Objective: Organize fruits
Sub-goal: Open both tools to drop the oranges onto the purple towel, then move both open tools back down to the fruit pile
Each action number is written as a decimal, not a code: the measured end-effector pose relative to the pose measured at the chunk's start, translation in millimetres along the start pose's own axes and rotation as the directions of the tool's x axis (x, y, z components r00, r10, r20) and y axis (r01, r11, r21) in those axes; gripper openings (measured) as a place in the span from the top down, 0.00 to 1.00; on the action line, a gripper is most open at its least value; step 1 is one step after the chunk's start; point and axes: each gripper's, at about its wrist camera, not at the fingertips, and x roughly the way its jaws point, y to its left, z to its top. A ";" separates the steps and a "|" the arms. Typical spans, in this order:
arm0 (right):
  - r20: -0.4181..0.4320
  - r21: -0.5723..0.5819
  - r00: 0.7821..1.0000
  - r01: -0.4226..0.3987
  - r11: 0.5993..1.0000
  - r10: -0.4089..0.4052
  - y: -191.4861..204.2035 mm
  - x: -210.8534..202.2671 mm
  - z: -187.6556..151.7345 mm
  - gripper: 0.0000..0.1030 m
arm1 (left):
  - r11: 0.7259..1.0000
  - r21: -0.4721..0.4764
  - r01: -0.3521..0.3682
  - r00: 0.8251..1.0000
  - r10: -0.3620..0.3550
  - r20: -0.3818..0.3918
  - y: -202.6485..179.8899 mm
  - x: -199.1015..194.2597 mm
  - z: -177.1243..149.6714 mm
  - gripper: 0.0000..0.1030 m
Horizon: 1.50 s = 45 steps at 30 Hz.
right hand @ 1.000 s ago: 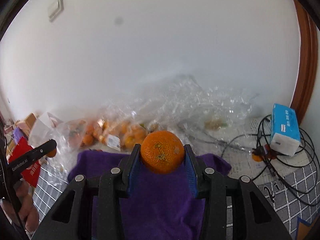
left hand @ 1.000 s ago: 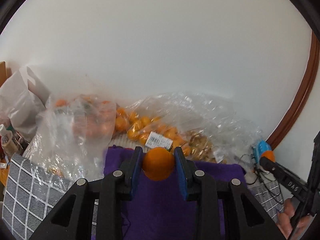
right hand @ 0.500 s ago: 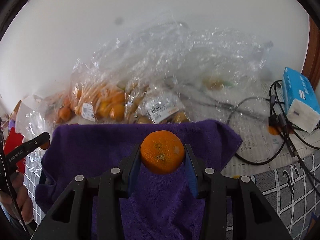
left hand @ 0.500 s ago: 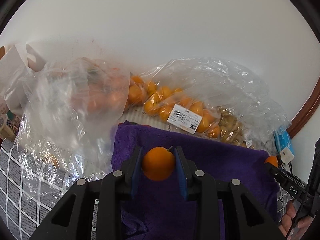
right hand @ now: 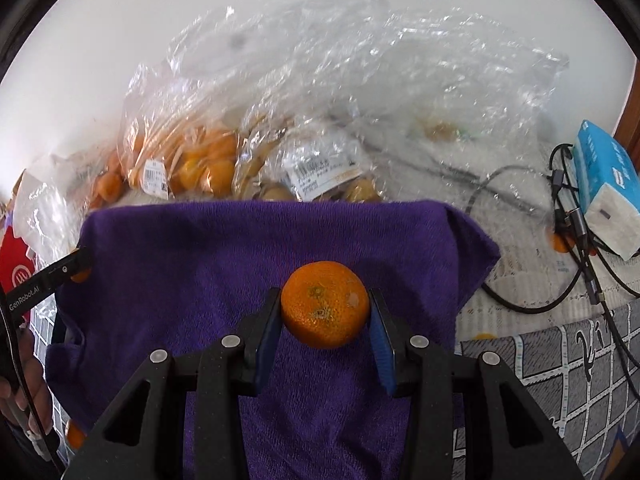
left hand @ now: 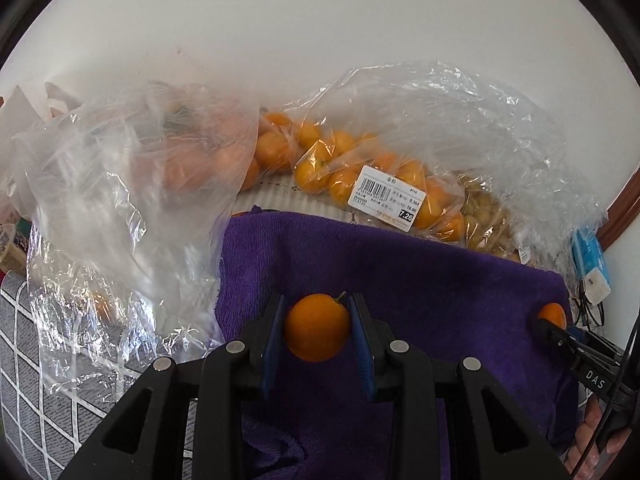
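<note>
The surface (right hand: 560, 340), under a grey grid-pattern cover, carries a purple towel (right hand: 240, 248) across its middle; clear plastic bags of small orange fruit (left hand: 360, 168) lie heaped along the far edge by the wall, touching the towel's far edge. Both grippers sit over the towel, each loaded. Right gripper (right hand: 325, 320): jaws pinching a mandarin (right hand: 325, 305) at its sides, stem scar facing the camera, fruit over the towel's middle. Left gripper (left hand: 318, 332): jaws pinching a smaller orange fruit (left hand: 317, 327), short stem at upper right, over the towel's near-left part. Both fruits are roundish, so no long axis matters. Judgement: bare towel lies directly below each fruit; set-down means lowering, then spreading the jaws. Neither fruit visibly touches the cloth yet.
</note>
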 end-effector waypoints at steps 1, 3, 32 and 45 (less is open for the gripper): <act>-0.003 -0.003 1.000 0.005 1.000 -0.005 0.5 0.8 -0.3 0.60 | 1.000 0.002 -0.003 1.000 0.003 -0.005 -0.1 1.3 0.0 0.70; -0.014 -0.004 1.000 0.018 1.000 -0.018 0.6 3.7 -0.6 0.60 | 1.000 0.009 -0.008 1.000 0.009 -0.012 -0.1 3.2 -0.2 0.70; 0.275 -0.028 0.954 0.132 0.991 -0.120 22.7 -131.9 -29.9 0.36 | 0.986 0.157 -0.055 0.976 0.020 0.216 -43.4 -88.9 -1.0 0.44; 0.155 -0.042 0.988 0.011 0.999 -0.005 47.6 -149.3 -152.8 0.47 | 0.984 0.138 -0.113 0.957 0.070 0.283 -6.3 -162.1 -83.8 0.44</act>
